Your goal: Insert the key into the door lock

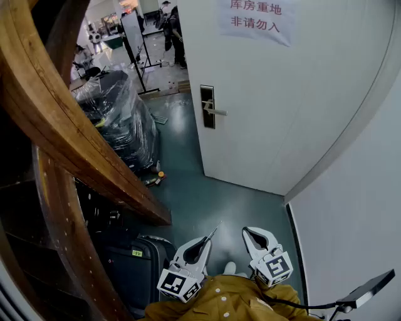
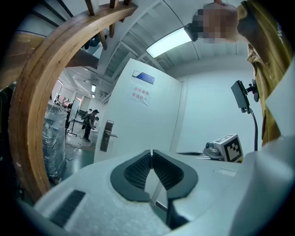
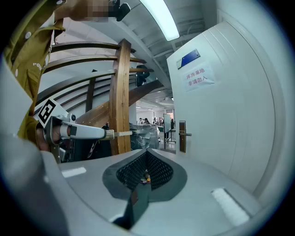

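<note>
The white door (image 1: 276, 94) is closed, with a metal lock plate and lever handle (image 1: 207, 106) on its left side, well ahead of me. My left gripper (image 1: 208, 240) is held low near my body, shut on the key (image 1: 213, 232), whose thin blade pokes out past the tips toward the door. The right gripper view shows that key (image 3: 120, 133) sticking out of the left gripper (image 3: 107, 134). Beside it, my right gripper (image 1: 245, 231) is shut with nothing in it. Both gripper views see the lock (image 2: 107, 135) (image 3: 182, 136) far ahead.
A curved wooden stair rail (image 1: 69, 144) and a black suitcase (image 1: 128, 263) crowd the left. Plastic-wrapped goods (image 1: 122, 119) stand left of the door. A white wall (image 1: 357, 207) closes the right. People stand in the room (image 1: 172, 31) beyond. A paper sign (image 1: 255, 19) hangs on the door.
</note>
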